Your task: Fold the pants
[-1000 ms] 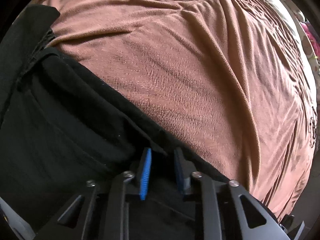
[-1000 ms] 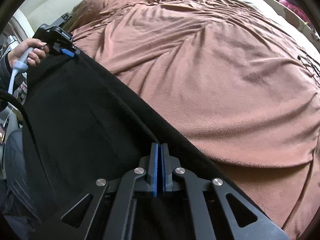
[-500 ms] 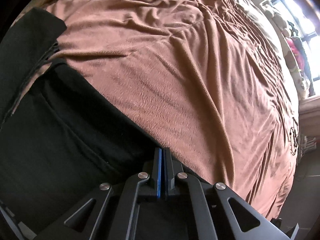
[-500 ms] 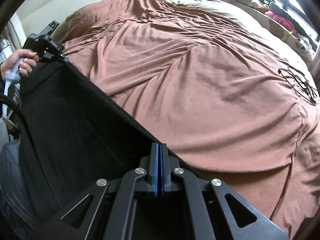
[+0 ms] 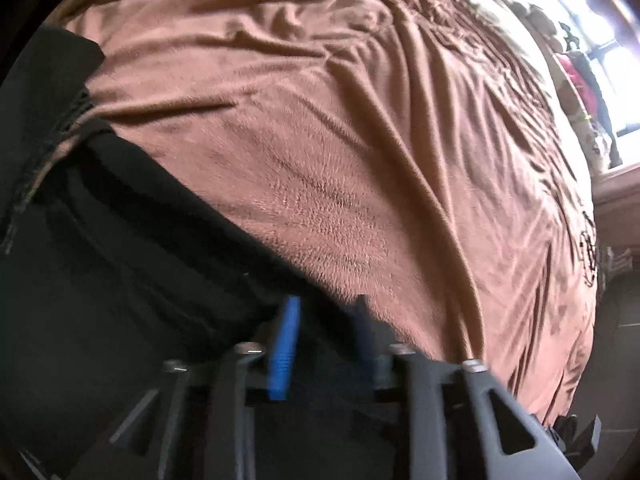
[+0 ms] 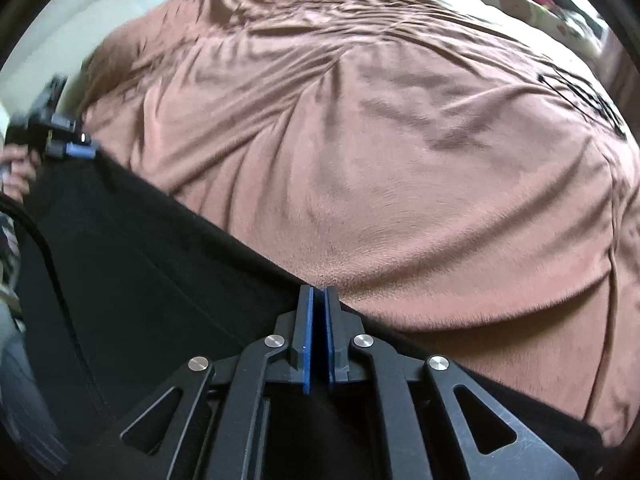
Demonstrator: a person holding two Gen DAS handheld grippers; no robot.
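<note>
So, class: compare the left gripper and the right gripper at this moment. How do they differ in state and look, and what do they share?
1. The left gripper has its jaws apart and opening; the right gripper is nearly shut.
2. Black pants cloth lies loose between the left gripper's pads; the right gripper pinches the pants' edge.
3. The left gripper looks blurred, the right gripper sharp.

Both have blue pads and sit at the pants' edge on the brown blanket.

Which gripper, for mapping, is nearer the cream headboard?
Left. Left gripper, jaws opening around black pants, sits beside the cream headboard; right gripper, clamping the pants, is farther off.
</note>
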